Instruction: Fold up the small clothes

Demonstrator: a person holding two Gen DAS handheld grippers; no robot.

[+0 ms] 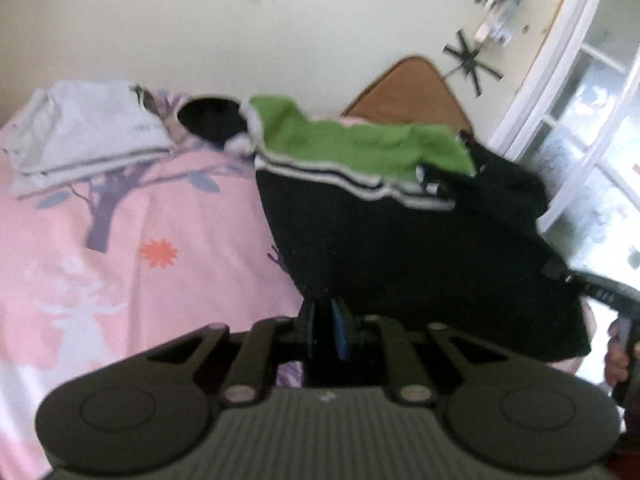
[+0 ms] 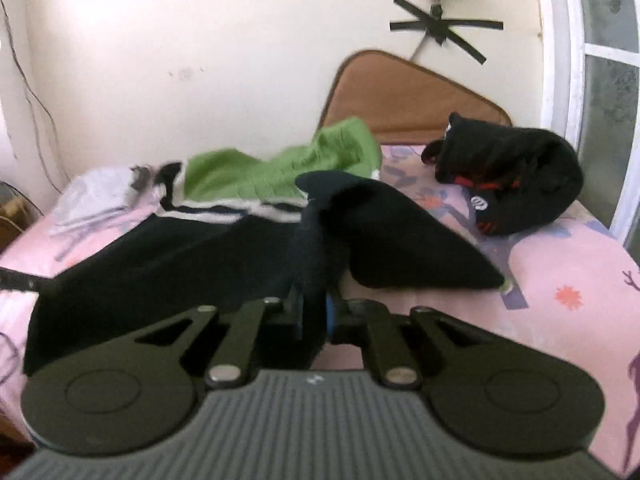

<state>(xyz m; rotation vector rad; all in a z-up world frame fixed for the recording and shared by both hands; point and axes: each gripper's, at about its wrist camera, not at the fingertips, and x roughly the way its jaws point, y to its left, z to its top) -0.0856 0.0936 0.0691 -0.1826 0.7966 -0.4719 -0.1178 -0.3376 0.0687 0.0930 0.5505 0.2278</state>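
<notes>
A small black and green sweater point(image 1: 400, 240) with white stripes lies spread on the pink bed sheet point(image 1: 140, 240). My left gripper point(image 1: 325, 320) is shut on the sweater's near black hem. In the right wrist view the same sweater point(image 2: 180, 256) stretches left, and my right gripper point(image 2: 314, 312) is shut on a bunched black corner of it, lifted a little off the bed. The green upper part point(image 2: 272, 176) lies at the far side. The right gripper's body point(image 1: 600, 288) shows at the right edge of the left wrist view.
A folded white garment point(image 1: 92, 132) lies at the bed's far left. A rolled black garment with red marks point(image 2: 512, 184) sits at the far right. A brown cushion point(image 2: 400, 92) leans on the wall. A window point(image 2: 608, 100) is on the right.
</notes>
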